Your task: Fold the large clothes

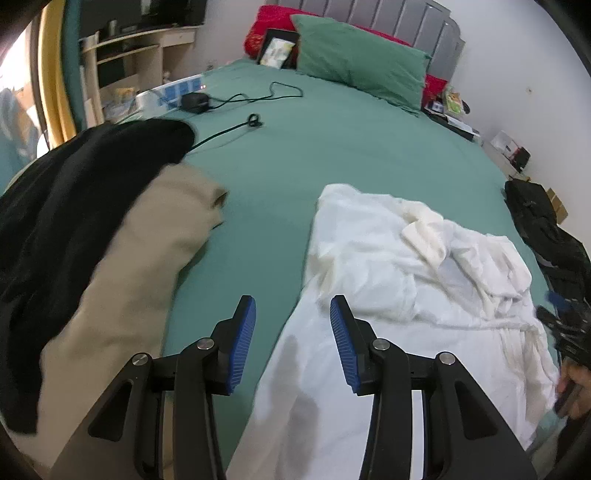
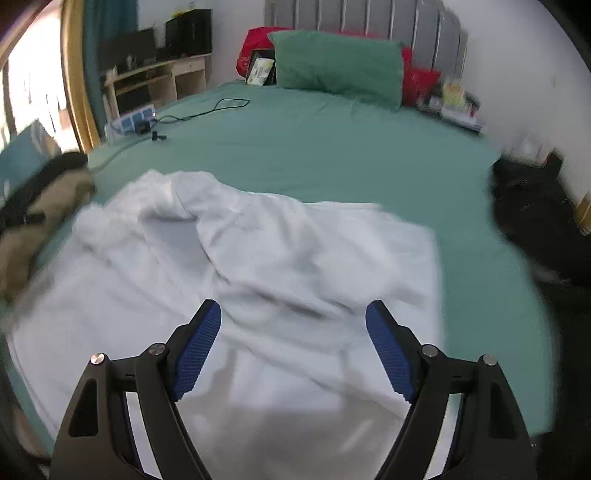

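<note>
Green sheeting covers the wide bed (image 1: 332,147) that fills both views, with a grey slatted headboard (image 1: 388,18) and a green pillow (image 1: 358,62) at the top of the frame and a wooden desk (image 2: 155,81) in the upper left. Spread across the lower middle and right of the left wrist view lies the white garment (image 1: 388,277), which looks like a thick robe, rumpled, with a cream collar or cuff bunched near its upper right; in the right wrist view it fills the lower centre. At the left edge sits a heap of beige cloth (image 1: 147,277) with black cloth (image 1: 74,203) over it, apart from the white piece. A black bag (image 1: 535,218) rests at the right edge, and a black charger with cable (image 1: 195,101) lies toward the upper left. Smallest in view are the tools: the left gripper (image 1: 292,314) hangs over the white garment's left edge with its jaws about half apart and nothing between them, and the right gripper (image 2: 293,321) hovers over the garment's middle, jaws wide and empty. To fold well, I judge the piece should first be pulled flat: each gripper should take an outer edge or corner, pinching one layer only, and draw the wrinkles out before any fold is laid. Grabbing the bunched middle would likely trap creases.
</note>
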The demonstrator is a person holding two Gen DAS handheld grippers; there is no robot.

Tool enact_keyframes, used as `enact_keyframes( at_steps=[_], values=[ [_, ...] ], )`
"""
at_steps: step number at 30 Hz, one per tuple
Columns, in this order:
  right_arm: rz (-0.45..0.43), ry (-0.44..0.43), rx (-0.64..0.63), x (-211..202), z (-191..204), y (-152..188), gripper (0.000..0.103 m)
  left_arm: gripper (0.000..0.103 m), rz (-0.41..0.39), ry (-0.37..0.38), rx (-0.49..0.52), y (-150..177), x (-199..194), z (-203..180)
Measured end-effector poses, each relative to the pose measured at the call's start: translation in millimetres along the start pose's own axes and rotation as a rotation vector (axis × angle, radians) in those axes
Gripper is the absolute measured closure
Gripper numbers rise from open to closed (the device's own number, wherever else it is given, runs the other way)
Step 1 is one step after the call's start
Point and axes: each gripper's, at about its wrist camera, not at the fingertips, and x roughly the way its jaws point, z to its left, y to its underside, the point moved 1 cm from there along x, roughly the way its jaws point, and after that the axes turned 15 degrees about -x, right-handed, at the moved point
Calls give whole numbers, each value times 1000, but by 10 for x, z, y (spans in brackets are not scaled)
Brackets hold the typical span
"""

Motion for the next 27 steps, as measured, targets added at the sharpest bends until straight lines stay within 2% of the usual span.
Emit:
enact_keyframes(
  at_steps=[3,5,10,13,17,20,25,27],
  values=[
    [27,122,-59,-403,-186,375,22,58,22,-10,-29,119,-96,183],
    [53,168,-42,-547,-327,561,22,58,29,-21,-35,227,-162,280],
    [137,221,170,-787,-807,1179,22,58,72,-50,-15,528,-216,378],
    [170,239,261,-860,-928,1428,22,58,116,-74,-4,732,-170,410],
    [230,213,354,-837,-1029,1735,23,58,161,-82,5,952,-133,407],
    [252,167,391,-817,-1076,1875,23,53,170,-80,15,1086,-134,421],
    [290,87,461,-716,-1102,2056,37,53,175,-106,9,1103,-193,455],
    [297,49,484,-698,-1046,2116,42,48,158,-117,40,1108,-270,411]
  ],
)
